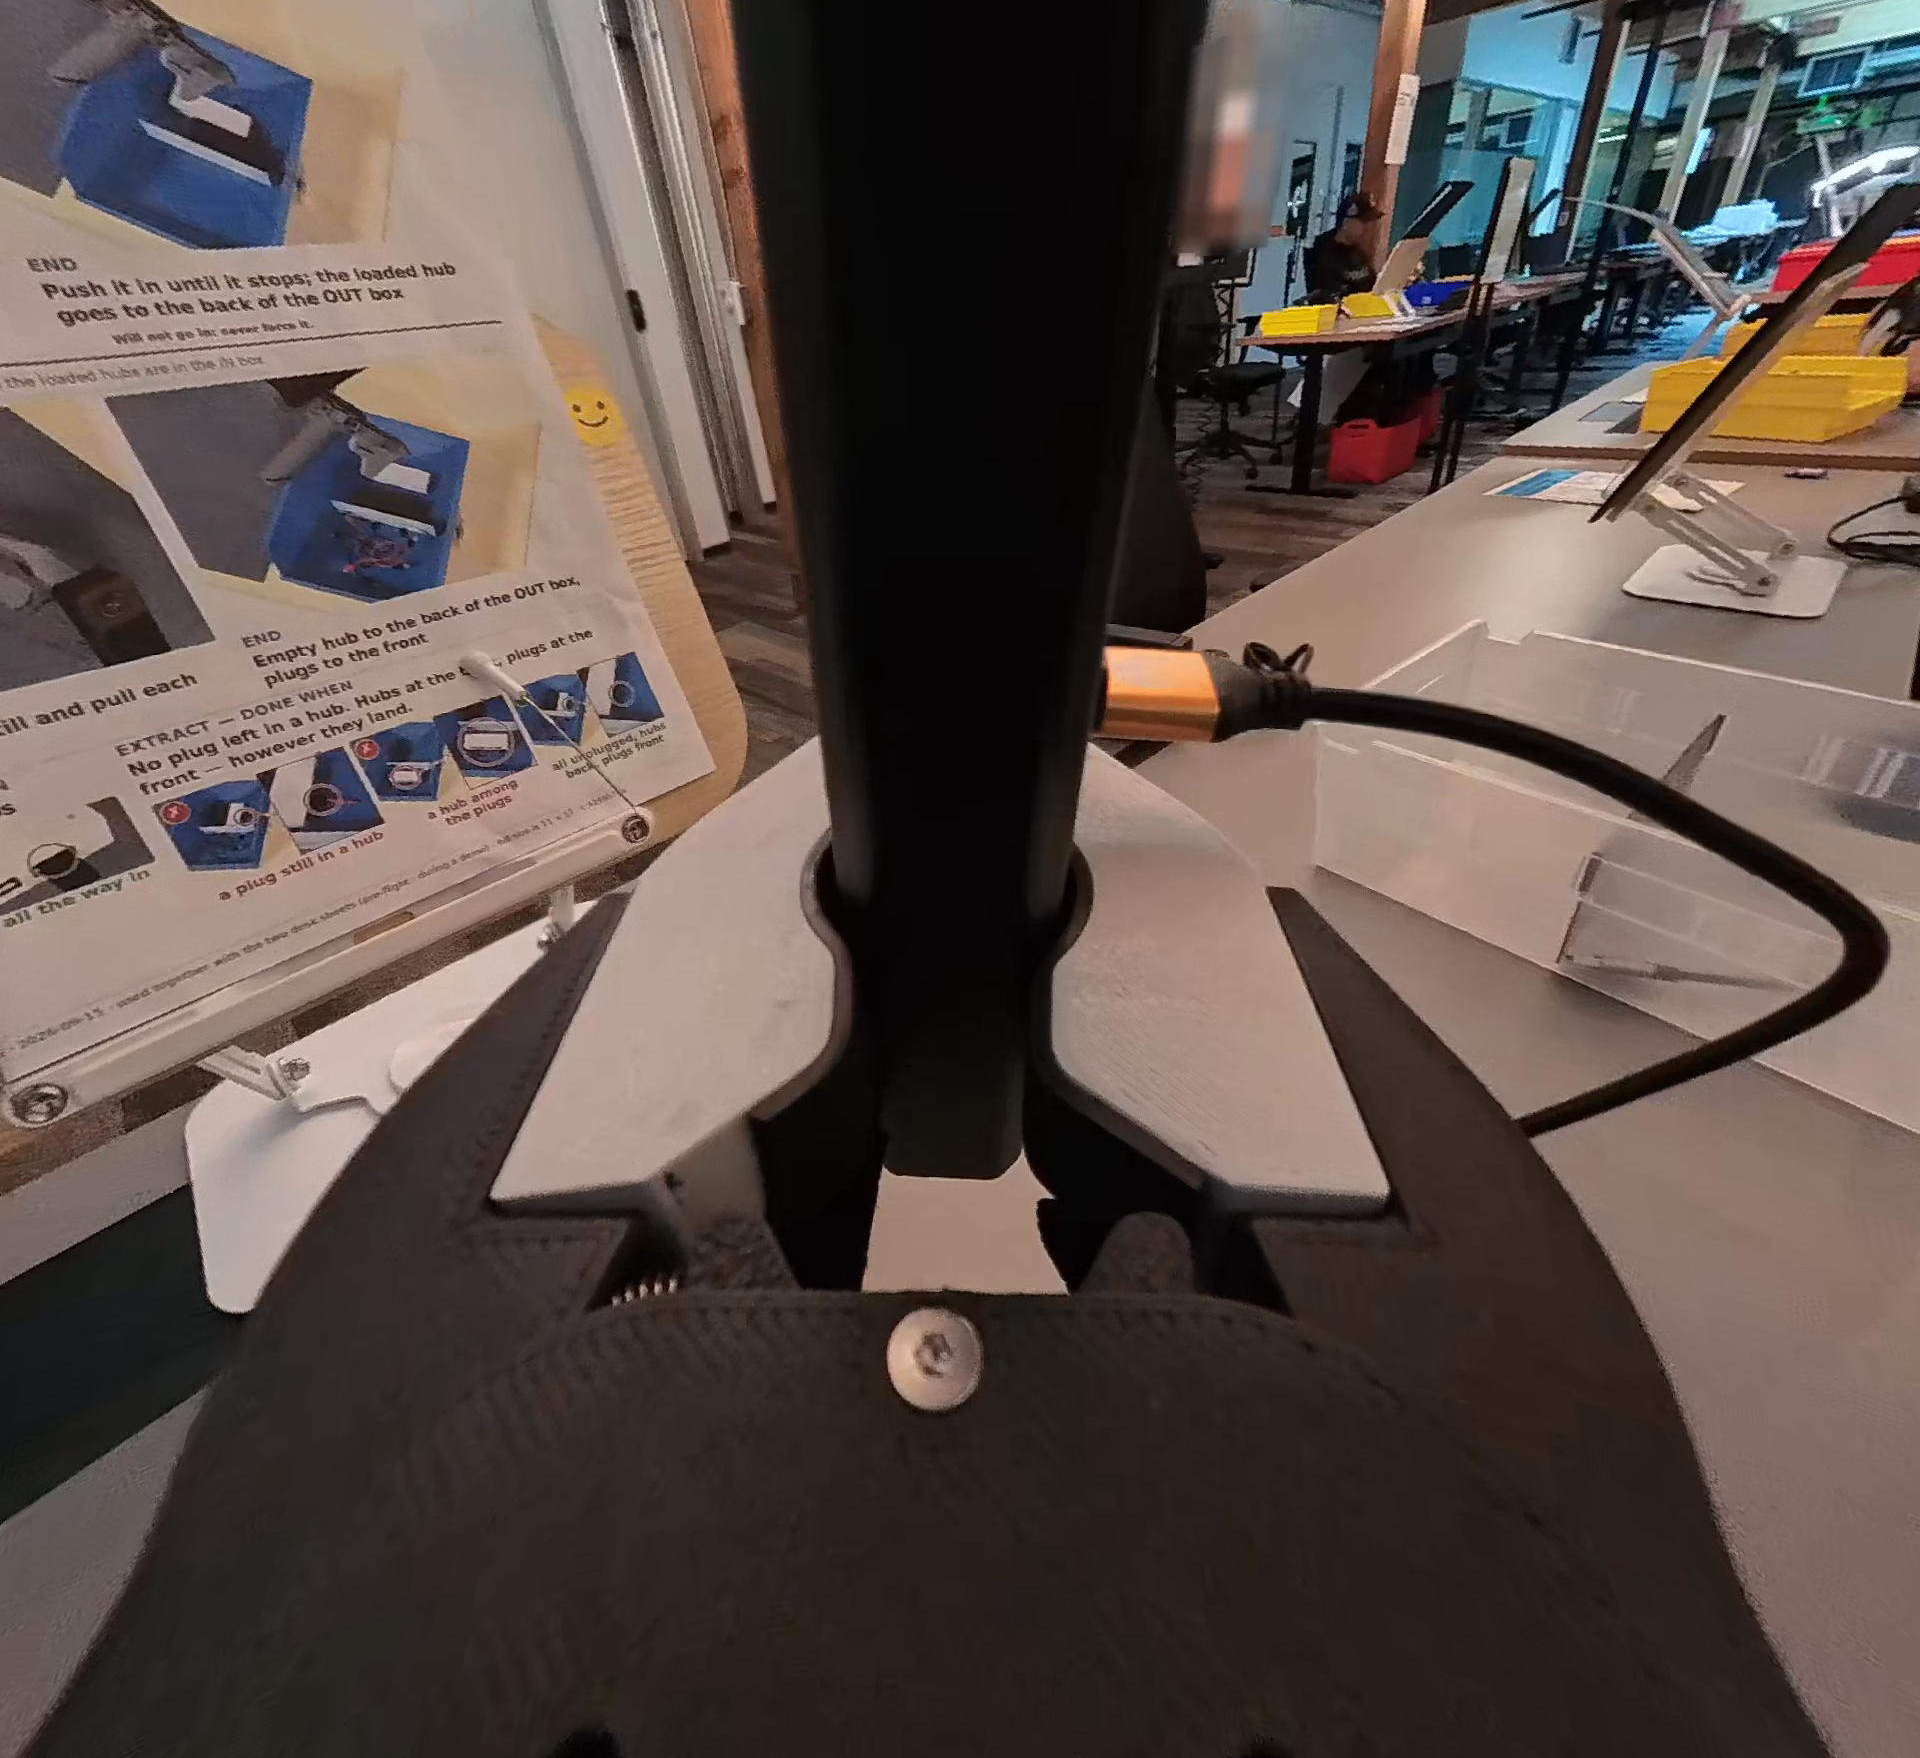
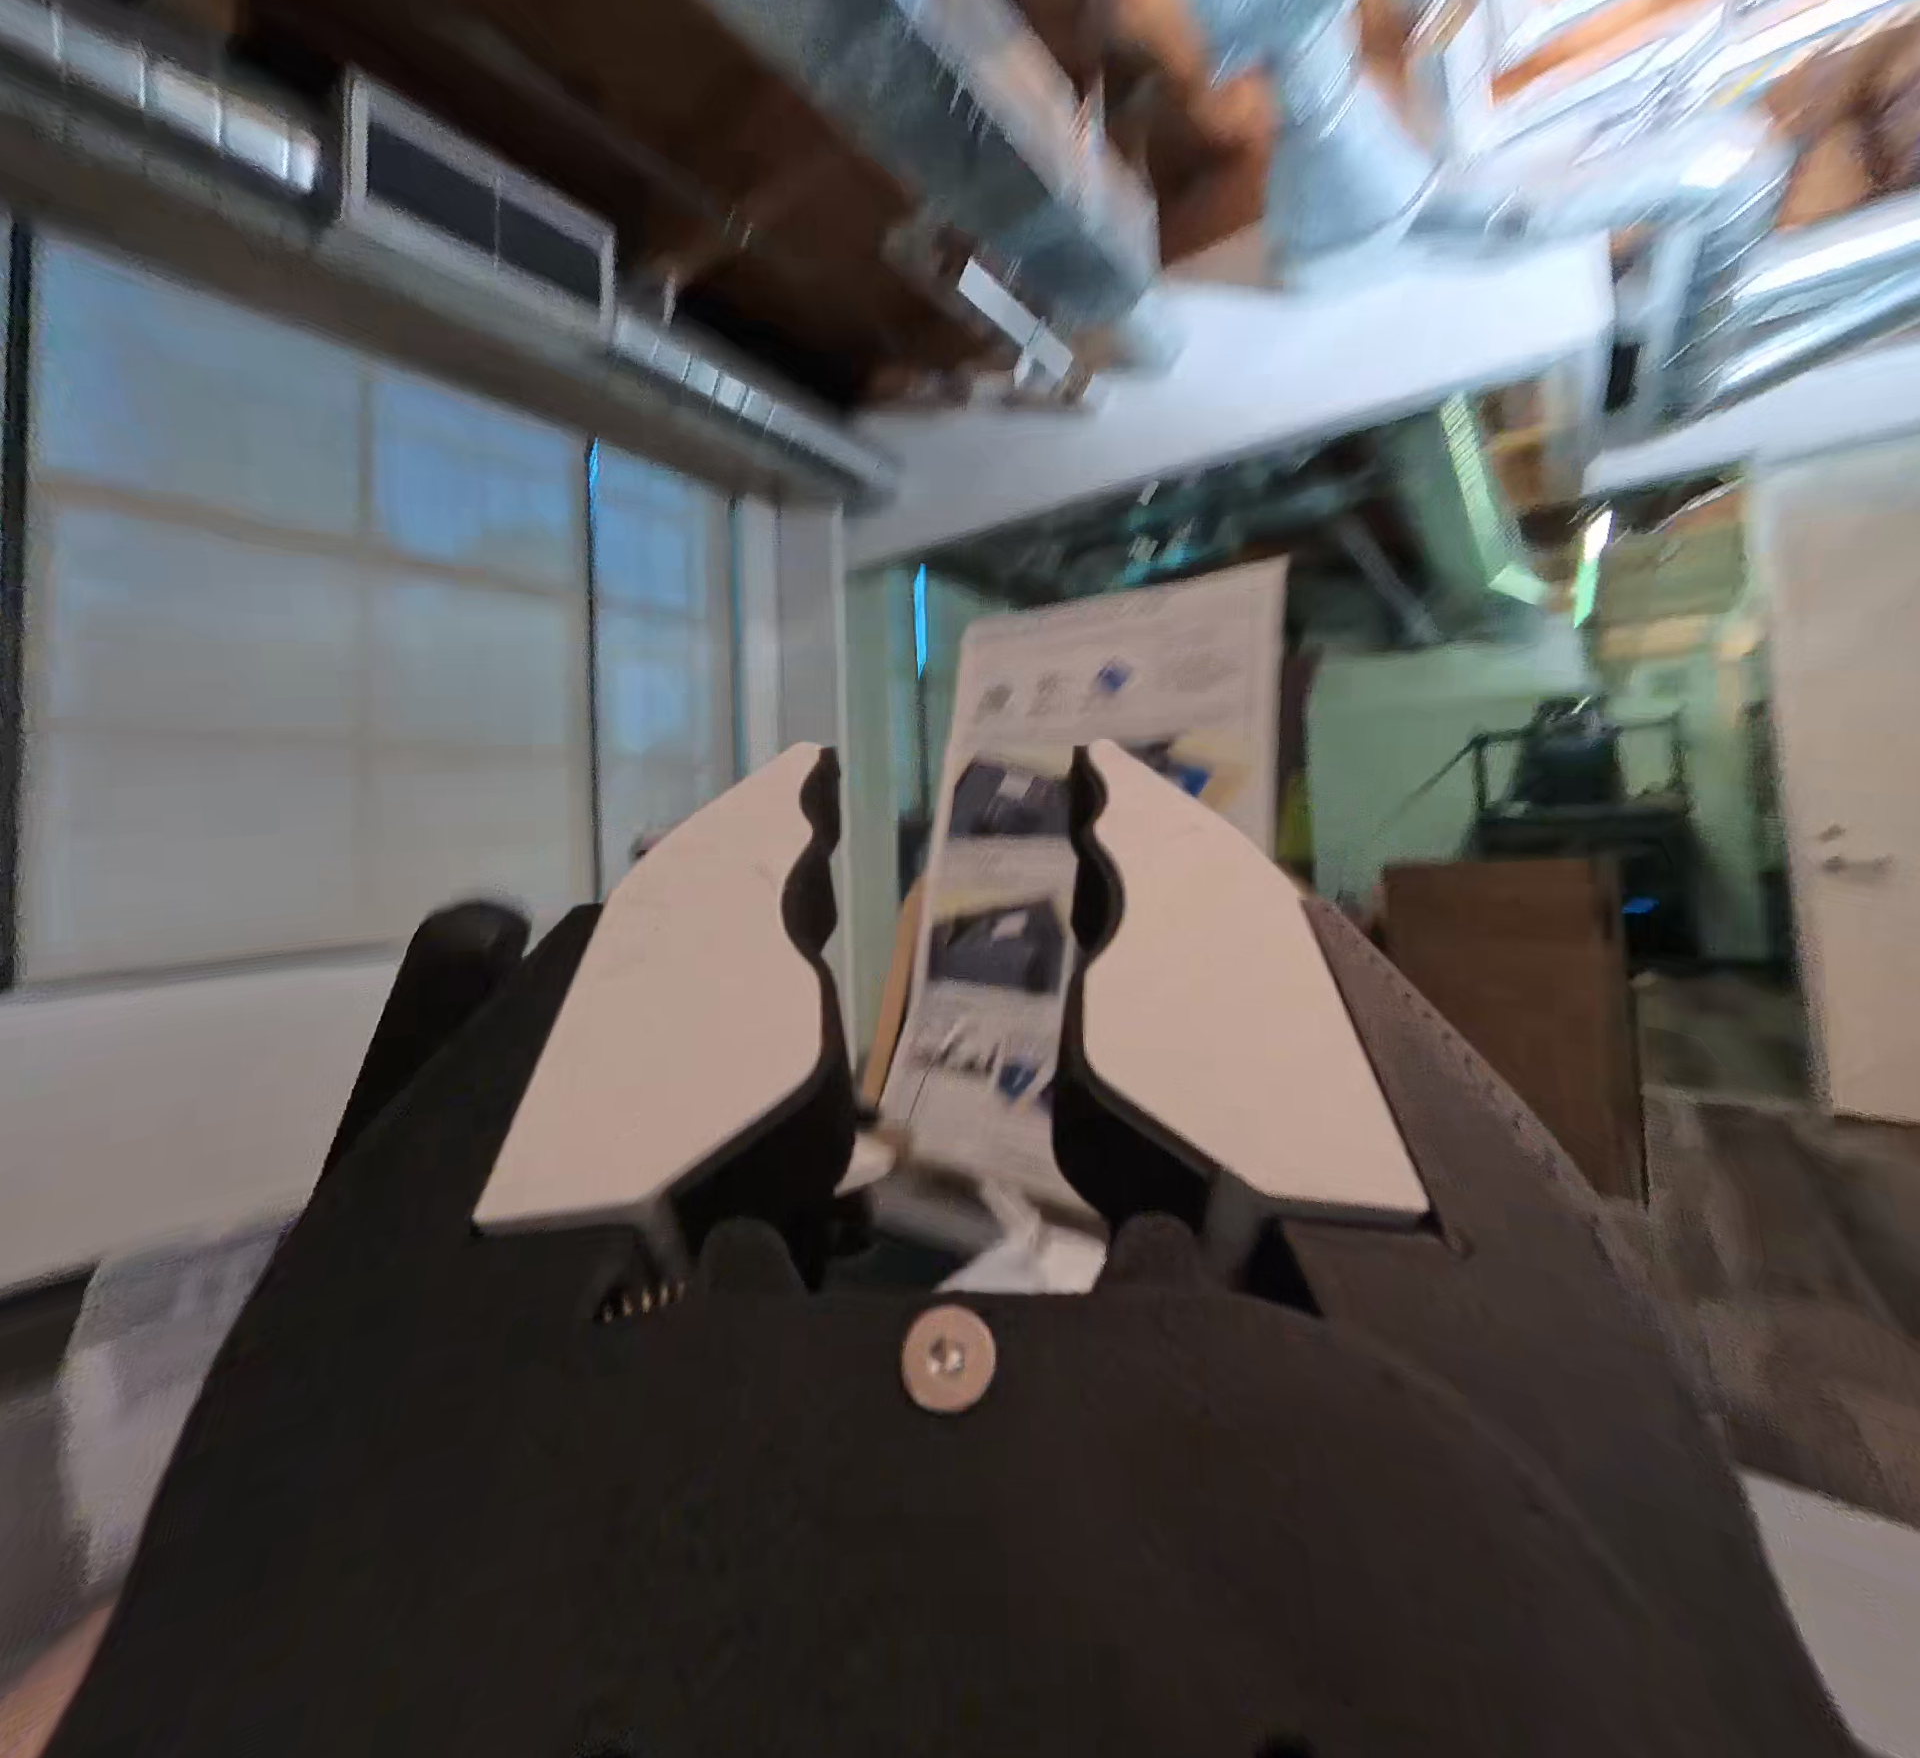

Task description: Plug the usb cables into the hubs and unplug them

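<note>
- Pinching a long black hub (image 1: 966, 461), the left tool (image 1: 948, 887) holds it upright between its white fingers (image 1: 675, 1033); the hub stands tall and fills the middle of the left wrist view.
- One usb cable is in the hub: its orange plug (image 1: 1158, 692) sits against the right side of the hub, and the black cable (image 1: 1714, 835) curves down to the grey table (image 1: 1662, 1293).
- Just behind the cable stands a clear plastic box (image 1: 1455, 773); an instruction sheet (image 1: 312, 461) leans at the left.
- The right tool (image 2: 954, 773) is spread and holds nothing; it points up toward the ceiling, and its picture is blurred.
- My judgement: at least one plug is inserted. Whether more ports wait, or unplugging comes next, I cannot tell.
</note>
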The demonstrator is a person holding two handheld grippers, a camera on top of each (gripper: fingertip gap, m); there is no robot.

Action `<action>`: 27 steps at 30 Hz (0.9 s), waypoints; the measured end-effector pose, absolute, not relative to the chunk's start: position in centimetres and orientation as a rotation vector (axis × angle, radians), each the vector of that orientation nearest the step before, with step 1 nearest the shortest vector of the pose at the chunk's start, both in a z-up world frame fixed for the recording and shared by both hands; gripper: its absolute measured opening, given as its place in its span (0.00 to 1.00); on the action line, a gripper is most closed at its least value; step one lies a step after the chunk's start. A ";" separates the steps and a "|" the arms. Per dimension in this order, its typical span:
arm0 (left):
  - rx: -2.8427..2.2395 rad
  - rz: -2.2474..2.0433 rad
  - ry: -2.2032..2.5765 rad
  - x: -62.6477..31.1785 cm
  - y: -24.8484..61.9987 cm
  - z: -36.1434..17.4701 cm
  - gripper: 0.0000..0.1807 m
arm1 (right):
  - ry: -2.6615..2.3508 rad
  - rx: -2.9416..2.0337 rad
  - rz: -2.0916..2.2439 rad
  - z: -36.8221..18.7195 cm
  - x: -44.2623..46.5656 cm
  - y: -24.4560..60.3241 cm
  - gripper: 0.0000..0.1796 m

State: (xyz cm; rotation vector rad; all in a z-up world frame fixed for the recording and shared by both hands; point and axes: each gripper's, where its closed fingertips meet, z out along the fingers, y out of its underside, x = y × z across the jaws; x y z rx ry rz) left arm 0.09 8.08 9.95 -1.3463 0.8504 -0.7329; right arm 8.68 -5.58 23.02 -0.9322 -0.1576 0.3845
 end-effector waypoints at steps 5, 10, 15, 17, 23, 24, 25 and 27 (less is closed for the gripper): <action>-1.353 -0.748 0.844 0.3 8.1 9.7 0.16 | -0.378 -1.196 0.375 17.6 1.0 -0.3 0.22; -1.353 -0.748 0.842 0.4 8.2 9.7 0.16 | -0.463 -1.327 0.288 14.2 -0.5 2.3 0.19; -1.351 -0.749 0.853 0.8 8.0 9.5 0.16 | -0.487 -1.390 0.264 12.6 -1.0 3.6 0.18; -1.350 -0.747 0.861 1.1 7.9 9.4 0.16 | -0.489 -1.398 0.271 12.3 -1.1 3.8 0.16; -1.338 -0.721 0.882 1.4 7.5 9.5 0.16 | -0.476 -1.400 0.310 12.0 -0.8 4.0 0.09; -1.338 -0.726 0.880 1.4 7.4 9.5 0.16 | -0.475 -1.392 0.313 12.1 -0.8 3.9 0.09; -1.339 -0.726 0.878 1.4 7.5 9.5 0.16 | -0.475 -1.391 0.309 12.1 -0.8 3.9 0.09; -1.344 -0.721 0.875 1.4 7.6 9.4 0.16 | -0.471 -1.393 0.298 11.9 -0.9 4.0 0.09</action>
